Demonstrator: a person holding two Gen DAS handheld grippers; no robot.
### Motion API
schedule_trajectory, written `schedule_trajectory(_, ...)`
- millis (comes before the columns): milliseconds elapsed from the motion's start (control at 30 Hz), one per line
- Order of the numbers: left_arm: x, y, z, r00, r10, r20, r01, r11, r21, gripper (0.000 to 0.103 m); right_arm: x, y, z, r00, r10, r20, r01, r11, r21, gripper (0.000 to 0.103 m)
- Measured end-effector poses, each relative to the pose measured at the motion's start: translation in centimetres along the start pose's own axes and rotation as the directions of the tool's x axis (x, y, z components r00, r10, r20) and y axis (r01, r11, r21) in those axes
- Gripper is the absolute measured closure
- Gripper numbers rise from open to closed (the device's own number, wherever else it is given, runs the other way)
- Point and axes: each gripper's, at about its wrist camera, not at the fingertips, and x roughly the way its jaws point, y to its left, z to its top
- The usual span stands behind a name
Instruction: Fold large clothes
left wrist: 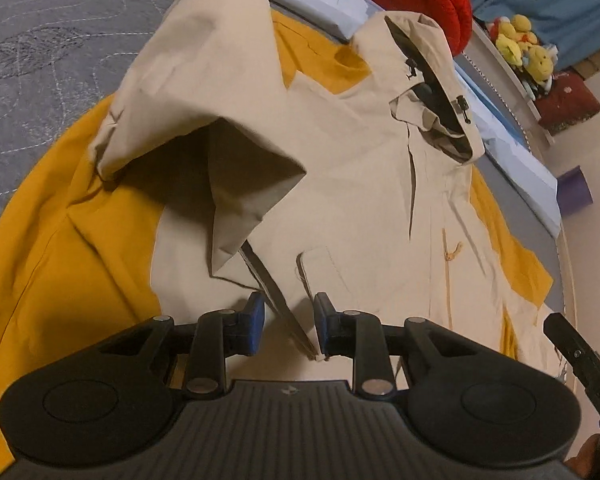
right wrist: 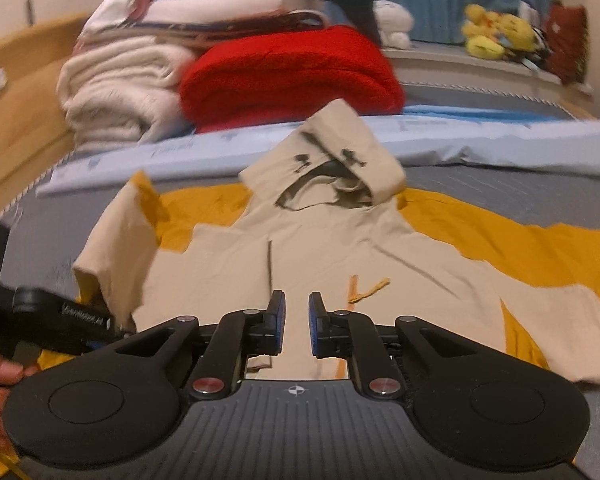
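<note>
Your left gripper (left wrist: pixel 289 328) hangs released over the beige jacket (left wrist: pixel 360 200); one sleeve (left wrist: pixel 204 92) lies folded across it, the other and the hem remain.

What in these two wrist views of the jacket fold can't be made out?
- Jacket hem: both views, hidden under each hand-held gripper's body.
- Left hand-held gripper: left wrist view, unclear whether a pad touches the sleeve edge between them.
- Drawstring toggles on the hood: right wrist view, smeared by blur.
- Plush toys: too small and soft to identify.
- Folded stack behind the red blanket: top cut by the frame edge.
</note>
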Motion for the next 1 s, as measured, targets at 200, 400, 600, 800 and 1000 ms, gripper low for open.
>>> schedule_trajectory(200, -0.3, 0.0, -0.4, 1.0, -0.01, 0.0, 0.01, 1.0, -0.005, 0.082, 1.0, 2.9, -0.4, 0.999, 0.041, -0.017, -0.043, 0.993, -0.112, 0.071)
schedule_trajectory(400, -2.0, -2.7, -0.7, 0.995, -0.047, 0.082, 0.036, 0.991, 0.131, 0.103, 1.6, 5.6, -1.3, 0.998, 0.055, -0.034, -0.061, 0.969, -0.241, 0.052)
schedule_trajectory(600, -5.6, -5.0, 0.0, 0.936, -0.316, 0.155, 0.261, 0.919, 0.296, 0.103, 2.1, 7.6, -2.1, 0.998, 0.057, -0.029, -0.064, 0.922, -0.381, 0.048)
schedule_trajectory(800, -6.8, -7.0, -0.7, 0.886, -0.447, 0.122, 0.365, 0.835, 0.411, 0.103, 2.6, 10.1, -3.6, 1.0, 0.006, 0.019, 0.006, 0.83, -0.557, 0.047)
schedule_trajectory(1000, -6.5, -7.8, -1.2, 0.882, -0.457, 0.112, 0.364, 0.814, 0.453, 0.102, 3.5, 10.1, -3.2, 0.999, -0.029, 0.036, 0.044, 0.834, -0.55, 0.083)
